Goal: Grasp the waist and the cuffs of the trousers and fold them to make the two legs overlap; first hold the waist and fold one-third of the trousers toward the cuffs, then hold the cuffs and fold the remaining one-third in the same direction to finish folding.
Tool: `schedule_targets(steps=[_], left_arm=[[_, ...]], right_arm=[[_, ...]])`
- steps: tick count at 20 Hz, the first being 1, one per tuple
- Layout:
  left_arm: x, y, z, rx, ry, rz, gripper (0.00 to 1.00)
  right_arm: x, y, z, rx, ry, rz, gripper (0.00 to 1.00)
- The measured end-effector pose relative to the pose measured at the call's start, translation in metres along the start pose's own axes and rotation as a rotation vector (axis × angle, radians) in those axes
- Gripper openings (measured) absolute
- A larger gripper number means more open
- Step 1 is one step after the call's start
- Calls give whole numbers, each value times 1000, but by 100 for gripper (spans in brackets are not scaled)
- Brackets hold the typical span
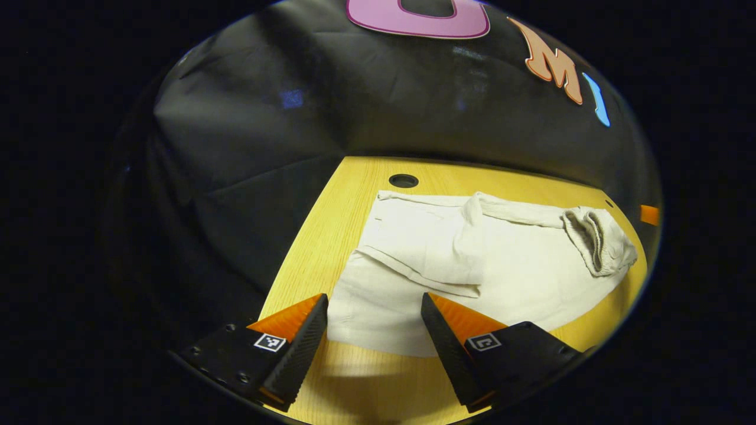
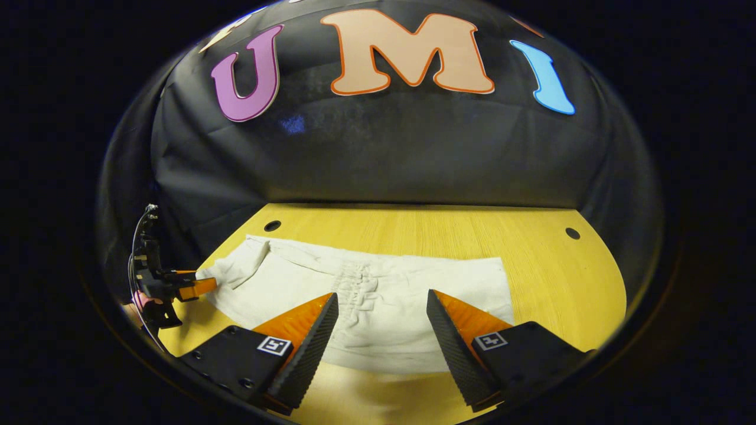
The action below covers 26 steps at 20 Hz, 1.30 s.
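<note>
A: While you hover both over the wooden surface [image 2: 531,265], your left hand-held gripper [image 1: 374,316] has its jaws wide apart, nothing between them.

B: Same with your right hand-held gripper [image 2: 382,313], gaping over the cream trousers [image 2: 378,295]. They lie flat on the surface, one end bunched and folded over.
</note>
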<state>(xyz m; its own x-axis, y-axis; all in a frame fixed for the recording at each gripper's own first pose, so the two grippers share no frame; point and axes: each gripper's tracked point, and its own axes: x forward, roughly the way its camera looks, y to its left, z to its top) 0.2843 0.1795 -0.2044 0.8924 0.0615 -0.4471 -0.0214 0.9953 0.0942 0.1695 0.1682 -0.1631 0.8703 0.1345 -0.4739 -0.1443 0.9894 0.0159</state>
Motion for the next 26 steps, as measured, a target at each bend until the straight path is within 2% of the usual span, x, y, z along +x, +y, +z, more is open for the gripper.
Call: schedule_targets(steps=[4,8,10,13,15,21,22,23,24,25,26], left_arm=[[2,0,0,19,14,-8,94],[0,-2,1,44,41,-39,85],[1,-11,0,49,51,-61,71],[0,-22,3,49,53,-76,13],[1,-22,5,46,49,-62,1],[-12,-47,32,-14,-22,-90,0],[-17,-58,40,-14,-38,-102,0],[-23,-67,49,-12,-55,-111,0],[-30,-77,59,-12,-73,-122,0],[-37,-89,69,-16,-90,-135,0],[-43,-102,77,-23,-105,-148,0]], right_arm=[[-9,-9,-9,0,19,-18,96],[-14,-16,-12,19,30,-34,97],[-18,-20,-11,16,25,-44,96],[-25,-25,-8,19,15,-49,97],[-30,-30,-7,11,13,-60,97],[-45,-51,-1,-1,-2,-93,96],[-48,-55,1,2,-7,-96,92],[-50,-59,3,5,-9,-98,96],[-53,-63,5,9,-14,-99,92],[-55,-67,8,13,-19,-96,92],[-58,-70,9,17,-23,-93,96]])
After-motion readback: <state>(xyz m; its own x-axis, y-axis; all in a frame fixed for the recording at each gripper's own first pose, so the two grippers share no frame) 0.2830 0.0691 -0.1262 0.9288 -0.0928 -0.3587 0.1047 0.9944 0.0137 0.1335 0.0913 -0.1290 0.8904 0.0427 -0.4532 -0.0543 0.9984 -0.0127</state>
